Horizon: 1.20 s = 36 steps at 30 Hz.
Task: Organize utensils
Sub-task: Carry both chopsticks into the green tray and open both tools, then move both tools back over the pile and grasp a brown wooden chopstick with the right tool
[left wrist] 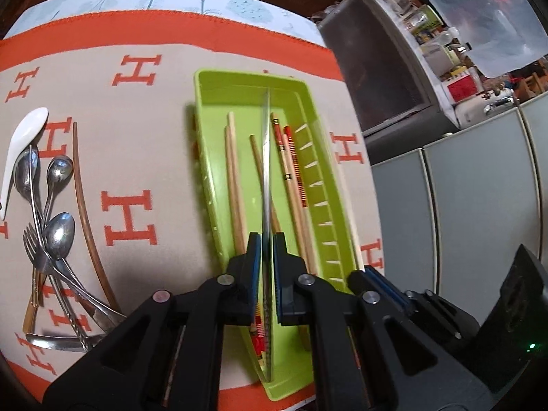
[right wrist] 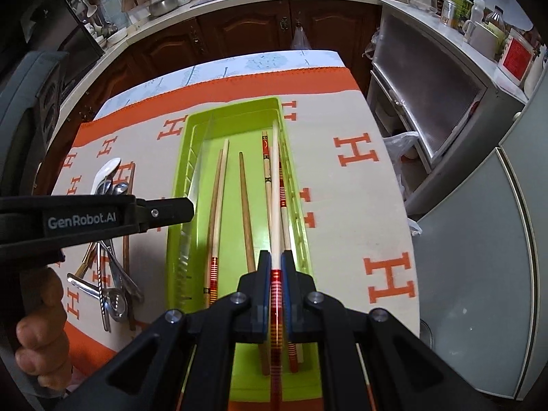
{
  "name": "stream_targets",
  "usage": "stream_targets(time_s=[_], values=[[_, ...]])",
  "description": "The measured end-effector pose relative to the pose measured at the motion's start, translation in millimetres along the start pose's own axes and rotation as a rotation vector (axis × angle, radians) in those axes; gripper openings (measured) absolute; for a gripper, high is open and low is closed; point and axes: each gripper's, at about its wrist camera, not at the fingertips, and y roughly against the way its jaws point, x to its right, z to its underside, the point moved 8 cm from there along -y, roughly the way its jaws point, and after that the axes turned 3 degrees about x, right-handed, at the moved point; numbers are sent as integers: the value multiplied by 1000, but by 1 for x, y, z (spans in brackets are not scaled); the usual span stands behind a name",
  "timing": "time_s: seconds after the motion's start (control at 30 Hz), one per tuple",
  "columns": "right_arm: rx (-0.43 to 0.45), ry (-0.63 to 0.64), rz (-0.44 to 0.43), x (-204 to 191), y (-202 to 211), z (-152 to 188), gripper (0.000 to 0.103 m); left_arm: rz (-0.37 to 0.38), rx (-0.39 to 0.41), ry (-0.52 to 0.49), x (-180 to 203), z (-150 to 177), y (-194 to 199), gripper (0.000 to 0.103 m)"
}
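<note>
A lime-green tray (left wrist: 202, 78) (right wrist: 233, 106) lies lengthwise on the table with several chopsticks (left wrist: 234, 178) (right wrist: 245, 205) in it, some plain wood and some red-banded. My left gripper (left wrist: 266, 239) (right wrist: 186, 207) is shut on a thin metal knife (left wrist: 266, 157), held edge-on over the tray's middle; in the right wrist view its blurred blade (right wrist: 191, 188) hangs by the tray's left wall. Over the tray's right side, my right gripper (right wrist: 275, 257) is shut on a red-banded chopstick (right wrist: 276, 188).
Metal spoons and a fork (left wrist: 51, 212) (right wrist: 109, 274) lie heaped on the orange-and-beige H-patterned cloth (left wrist: 130, 157) left of the tray, with a white ceramic spoon (left wrist: 24, 144) and a brown chopstick (left wrist: 84, 205). The table edge (right wrist: 394, 157) and cabinets are to the right. A hand (right wrist: 41, 328) holds the left gripper.
</note>
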Motion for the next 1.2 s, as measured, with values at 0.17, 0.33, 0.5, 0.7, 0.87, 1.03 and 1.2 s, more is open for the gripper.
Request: stream_targets(time_s=[0.17, 0.33, 0.5, 0.7, 0.87, 1.03, 1.2], values=[[10, -9, -15, -2, 4, 0, 6, -15, 3, -14, -2, -2, -4, 4], [19, -20, -19, -1, 9, 1, 6, -37, -12, -45, -3, 5, -3, 4], [19, -33, -20, -1, 12, 3, 6, -57, -18, -75, -9, 16, 7, 4], [21, -34, -24, -7, 17, 7, 6, -66, -20, -89, -23, 33, 25, 4], [20, -27, -31, -16, 20, 11, 6, -80, -1, -118, -31, 43, 40, 4], [9, -15, -43, -29, 22, 17, 6, -108, 31, -151, -44, 53, 59, 4], [-1, 10, -51, -44, 24, 21, 6, -151, 92, -160, -71, 55, 87, 4]])
